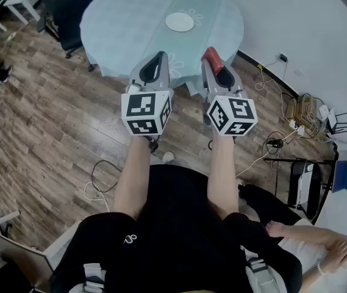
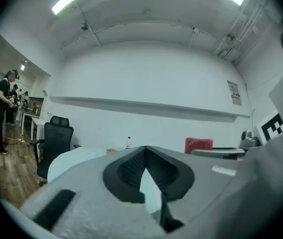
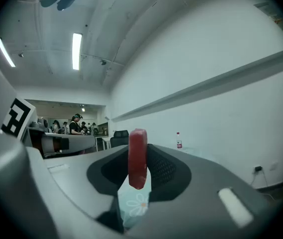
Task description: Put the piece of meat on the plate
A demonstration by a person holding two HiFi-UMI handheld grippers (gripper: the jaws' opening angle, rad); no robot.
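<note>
The fingers (image 3: pixel 167 173) of the right gripper (image 3: pixel 140 151) pinched a flat, dark-red piece of meat (image 3: pixel 137 159) edge-on between their black ribbed pads. The pads pressed on its two broad faces, its upper end stood above the tips and its lower end hung free below them. The fingers (image 2: pixel 130 171) of the left gripper (image 2: pixel 144 151) were pressed together at the tips with nothing between them.

Both grippers were level and side by side in front of the person, over the near edge of a round bench (image 1: pixel 124 32) covered with a pale blue-green cloth printed with flowers. A small white round plate (image 1: pixel 180 22) lay bare near the middle of that bench, well apart from the meat.

The piece looked light and fairly stiff, since it stood on edge without drooping. Its surface seemed smooth, so it might slide or swing in a narrow pinch. Holding it across the broad faces near the middle seemed the safer choice. Setting it down would probably call for lowering it close over the plate before the fingers spread.
</note>
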